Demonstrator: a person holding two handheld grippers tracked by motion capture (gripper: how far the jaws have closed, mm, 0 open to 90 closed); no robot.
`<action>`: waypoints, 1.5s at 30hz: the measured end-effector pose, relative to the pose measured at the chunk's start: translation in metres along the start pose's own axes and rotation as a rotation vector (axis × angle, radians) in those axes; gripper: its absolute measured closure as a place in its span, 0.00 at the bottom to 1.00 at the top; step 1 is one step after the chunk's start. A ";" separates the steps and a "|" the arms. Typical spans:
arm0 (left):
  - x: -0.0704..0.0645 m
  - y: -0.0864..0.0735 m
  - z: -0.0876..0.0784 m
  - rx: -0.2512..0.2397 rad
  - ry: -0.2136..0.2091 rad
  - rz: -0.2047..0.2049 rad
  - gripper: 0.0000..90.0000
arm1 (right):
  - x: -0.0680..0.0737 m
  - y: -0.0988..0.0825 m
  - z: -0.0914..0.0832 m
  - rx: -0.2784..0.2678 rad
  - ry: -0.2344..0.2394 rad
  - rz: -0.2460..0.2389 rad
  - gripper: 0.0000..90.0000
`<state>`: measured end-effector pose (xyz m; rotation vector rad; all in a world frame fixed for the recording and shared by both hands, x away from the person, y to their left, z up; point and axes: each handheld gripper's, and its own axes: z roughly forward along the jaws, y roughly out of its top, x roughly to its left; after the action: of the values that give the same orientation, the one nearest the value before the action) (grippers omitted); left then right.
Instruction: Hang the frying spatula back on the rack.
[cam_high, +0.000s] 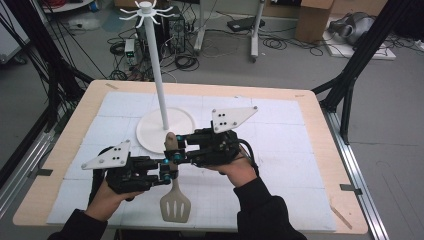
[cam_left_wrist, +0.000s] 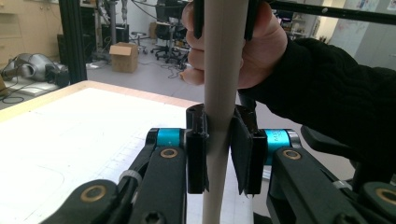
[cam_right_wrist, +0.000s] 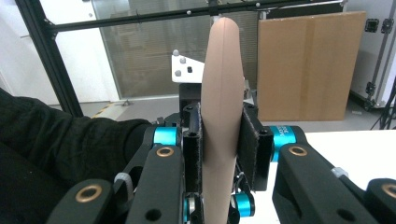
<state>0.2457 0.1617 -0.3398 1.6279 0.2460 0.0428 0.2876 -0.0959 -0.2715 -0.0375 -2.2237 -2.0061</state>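
Note:
A beige slotted spatula (cam_high: 175, 204) hangs over the table's near edge, head down and handle up. My left gripper (cam_high: 168, 175) is shut on the handle's lower part, coming in from the left. In the left gripper view the handle (cam_left_wrist: 224, 56) runs upright between the pads of the left gripper (cam_left_wrist: 219, 140). My right gripper (cam_high: 173, 150) is shut on the handle's upper end, just above the left one. The right gripper view has the rounded handle end (cam_right_wrist: 223, 70) pinched between both pads of the right gripper (cam_right_wrist: 222, 140).
A white stand, a tall pole (cam_high: 157, 75) with hooks on top, rises from a round base (cam_high: 150, 131) just beyond the grippers. A white gridded mat (cam_high: 280, 150) covers the wooden table. Cables, a black frame and boxes lie on the floor behind.

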 end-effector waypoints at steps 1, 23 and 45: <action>0.000 0.000 0.000 -0.001 0.006 -0.002 0.85 | 0.000 -0.001 0.000 -0.002 -0.001 -0.001 0.81; 0.027 0.035 -0.013 0.012 0.270 -0.010 0.86 | 0.050 -0.039 -0.105 -0.009 -0.674 -0.032 0.18; 0.089 0.121 -0.002 0.059 0.421 -0.023 0.86 | 0.054 -0.093 -0.157 0.088 -0.929 0.064 0.18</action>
<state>0.3484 0.1735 -0.2308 1.6631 0.5932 0.3657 0.2377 -0.2657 -0.3415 -1.2375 -2.7066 -2.0893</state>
